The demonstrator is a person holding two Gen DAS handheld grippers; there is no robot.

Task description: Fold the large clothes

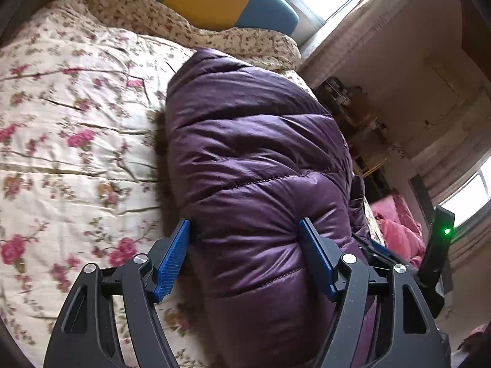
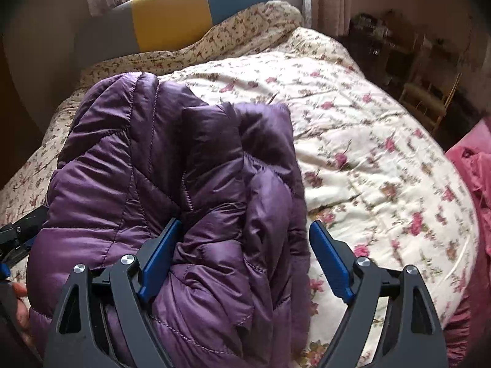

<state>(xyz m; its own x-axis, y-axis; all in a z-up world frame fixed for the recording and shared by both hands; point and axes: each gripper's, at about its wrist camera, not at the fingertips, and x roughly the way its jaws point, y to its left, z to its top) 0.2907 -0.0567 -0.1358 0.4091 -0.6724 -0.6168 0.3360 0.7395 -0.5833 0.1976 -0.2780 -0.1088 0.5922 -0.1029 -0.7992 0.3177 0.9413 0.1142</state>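
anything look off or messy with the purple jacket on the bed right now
Nothing looks damaged or spilled. The purple puffer jacket lies bundled on the floral quilt, but its layers are uneven: one folded flap sticks up at the far end rather than lying flat. Both grippers stand open over it.

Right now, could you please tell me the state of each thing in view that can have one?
Purple puffer jacket: folded into a thick bundle, lying on the bed.
Left claw: open, jaws wide either side of the jacket's near end, pads not pressing.
Right claw: open, jacket edge between the jaws, not pinched.
Floral quilt: spread over the bed, wrinkled.
Pink cloth: crumpled at the bed's edge.
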